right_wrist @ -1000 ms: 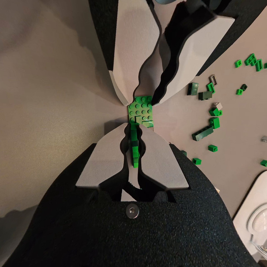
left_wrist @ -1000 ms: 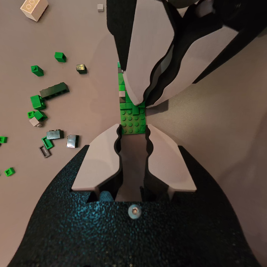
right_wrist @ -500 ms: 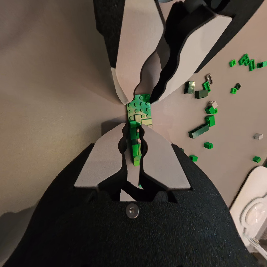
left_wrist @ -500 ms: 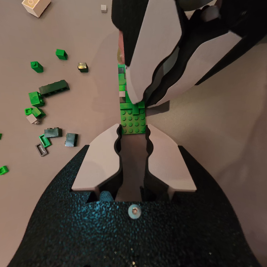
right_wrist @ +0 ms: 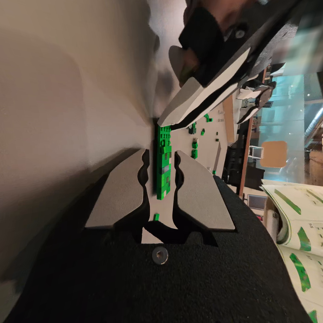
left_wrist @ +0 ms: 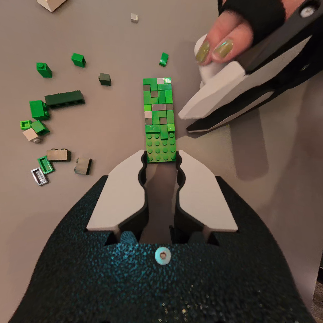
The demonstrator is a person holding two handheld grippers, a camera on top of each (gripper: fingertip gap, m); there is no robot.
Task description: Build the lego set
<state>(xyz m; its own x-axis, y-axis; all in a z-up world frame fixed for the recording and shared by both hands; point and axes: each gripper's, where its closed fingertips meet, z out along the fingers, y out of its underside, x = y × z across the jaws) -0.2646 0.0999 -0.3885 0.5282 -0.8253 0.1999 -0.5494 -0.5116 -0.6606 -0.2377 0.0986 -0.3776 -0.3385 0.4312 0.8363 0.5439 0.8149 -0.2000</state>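
A long green plate [left_wrist: 159,108] lies flat on the grey table, its far part covered with green and grey tiles and its near part showing bare studs. My left gripper [left_wrist: 161,153] is shut on the plate's near end, one fingertip on each long edge. My right gripper [left_wrist: 185,122] hangs tilted just to the right of the plate, off it. In the right wrist view, which is rolled sideways and blurred, my right gripper [right_wrist: 161,153] is open and empty, with the plate [right_wrist: 164,167] seen beyond the gap and the left gripper [right_wrist: 164,124] at its far end.
Loose green, dark green and grey bricks [left_wrist: 64,99] lie scattered left of the plate. One small green brick [left_wrist: 164,59] lies beyond its far end. A white brick [left_wrist: 52,3] sits at the top left. An open instruction booklet [right_wrist: 297,227] lies to the right. Less than 4 cm separates the two grippers' tips.
My right gripper has come off the plate's tiled part, opened, and swung away to the right, rolling over. The left gripper keeps its hold on the plate's end.
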